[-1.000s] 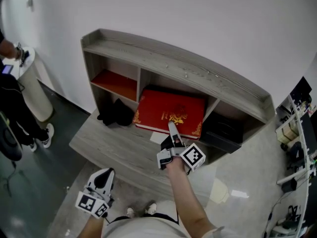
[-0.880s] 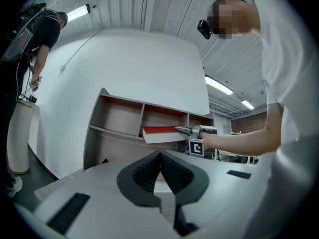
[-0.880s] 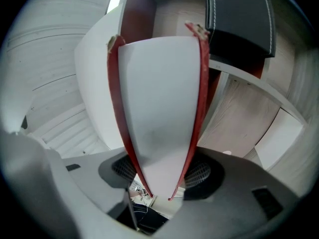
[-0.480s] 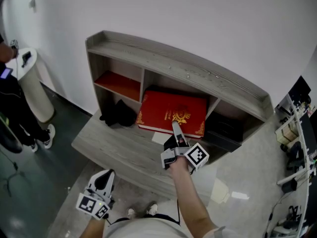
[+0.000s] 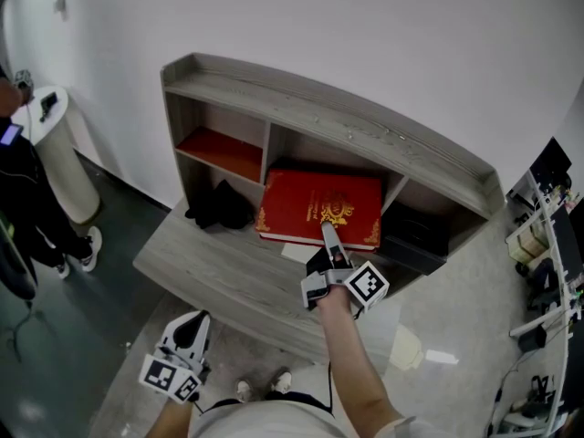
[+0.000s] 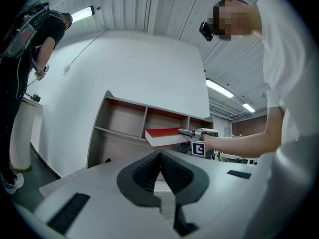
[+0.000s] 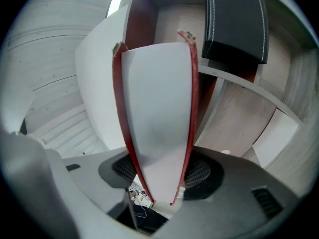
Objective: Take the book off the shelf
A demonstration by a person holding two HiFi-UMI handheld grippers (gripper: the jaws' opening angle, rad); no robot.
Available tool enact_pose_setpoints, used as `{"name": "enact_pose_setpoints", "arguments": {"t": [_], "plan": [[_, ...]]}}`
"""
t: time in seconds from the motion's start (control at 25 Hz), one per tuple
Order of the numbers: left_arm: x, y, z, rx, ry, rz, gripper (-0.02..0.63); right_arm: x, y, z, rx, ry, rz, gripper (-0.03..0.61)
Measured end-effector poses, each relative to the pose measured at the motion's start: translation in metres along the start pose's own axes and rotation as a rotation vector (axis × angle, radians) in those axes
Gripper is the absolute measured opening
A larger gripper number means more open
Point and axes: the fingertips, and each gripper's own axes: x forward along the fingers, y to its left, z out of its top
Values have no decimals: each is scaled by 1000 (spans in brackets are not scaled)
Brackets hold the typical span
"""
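Observation:
A red book with a gold emblem lies flat in the middle bay of the grey wooden shelf, its near edge sticking out over the lower ledge. My right gripper is shut on that near edge. In the right gripper view the book fills the space between the pads of the right gripper. The left gripper view shows the book held level by the right gripper. My left gripper hangs low at the left, away from the shelf; the left gripper is shut and holds nothing.
A black bundle sits in the left bay and a black box in the right bay. A white sheet lies on the ledge under the book. A person stands by a white column at far left. Cluttered racks stand at right.
Hardly anything differs apart from a small shift of the view. The right gripper keeps its hold on the book's edge, and the left gripper stays low.

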Motion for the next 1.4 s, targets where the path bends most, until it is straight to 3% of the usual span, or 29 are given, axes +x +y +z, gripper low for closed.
{"name": "enact_pose_setpoints", "arguments": {"t": [0.64,0.8,1.16,1.4], "plan": [[-1,3,8,-14,-27,-35,17,-15,10,-6,-63,2,-5,256],[3,-1,16,-2,-45,-63,17,-26,12,-7,-113,4,-30,256],[5,-6,25,-4,-66,-116,17,-45,21,-20,-98,-6,-17,256],[6,-14,32,1,-80,-153,17,-64,27,-22,-146,0,-35,256]]}}
